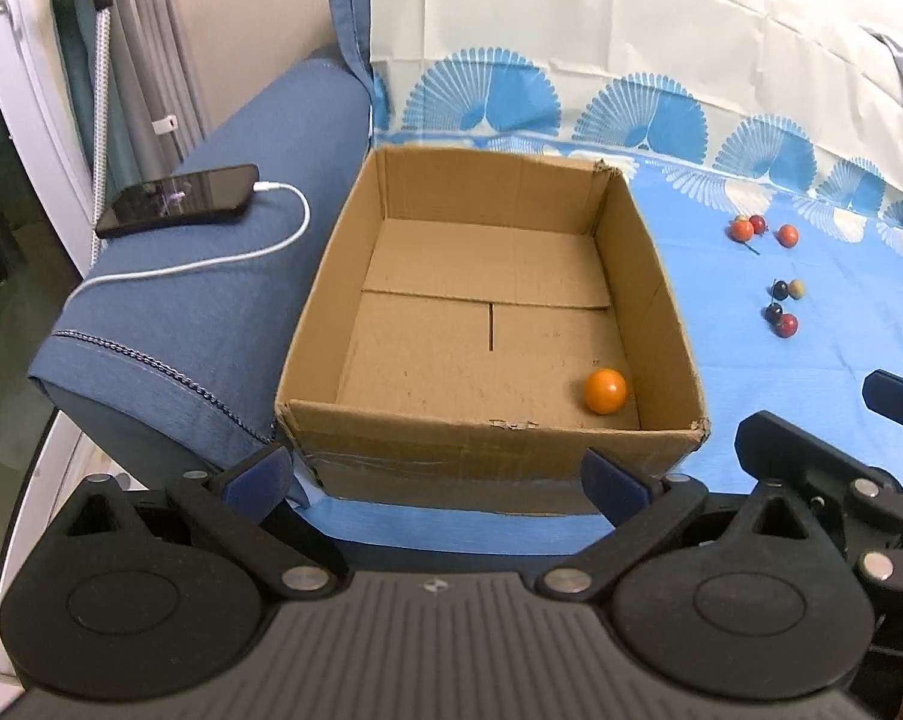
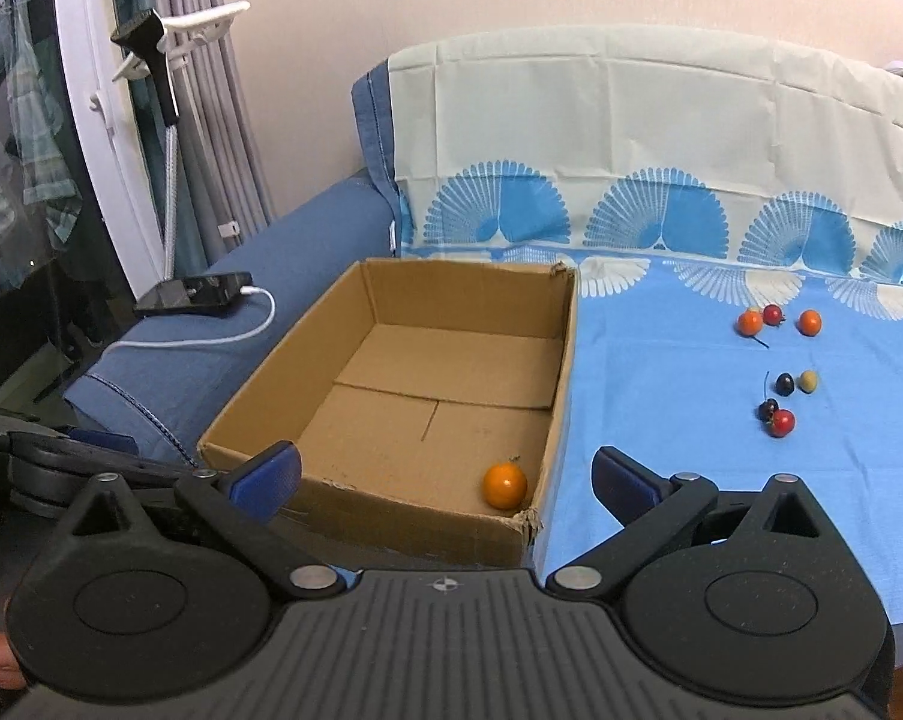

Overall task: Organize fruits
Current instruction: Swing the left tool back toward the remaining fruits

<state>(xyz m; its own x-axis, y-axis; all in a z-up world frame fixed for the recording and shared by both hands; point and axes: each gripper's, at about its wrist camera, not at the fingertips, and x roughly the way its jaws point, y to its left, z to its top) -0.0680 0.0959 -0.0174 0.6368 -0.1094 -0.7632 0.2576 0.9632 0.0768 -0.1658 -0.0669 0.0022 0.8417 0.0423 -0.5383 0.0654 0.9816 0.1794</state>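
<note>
**Both claws wide open over the box**

The left claw and right claw tilt down, wide open, holding nothing. An orange lies in the box, beyond both. Small fruits sit well right.

Right gripper: wide apart, empty | cardboard box: orange fruit in near-right corner | small fruits: far right on blue cloth

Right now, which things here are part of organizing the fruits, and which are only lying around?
Belongs to the job:
- cardboard box
- orange fruit inside the box
- seven small fruits on the blue sheet

Just lying about:
- phone on the sofa arm
- its white cable
</note>
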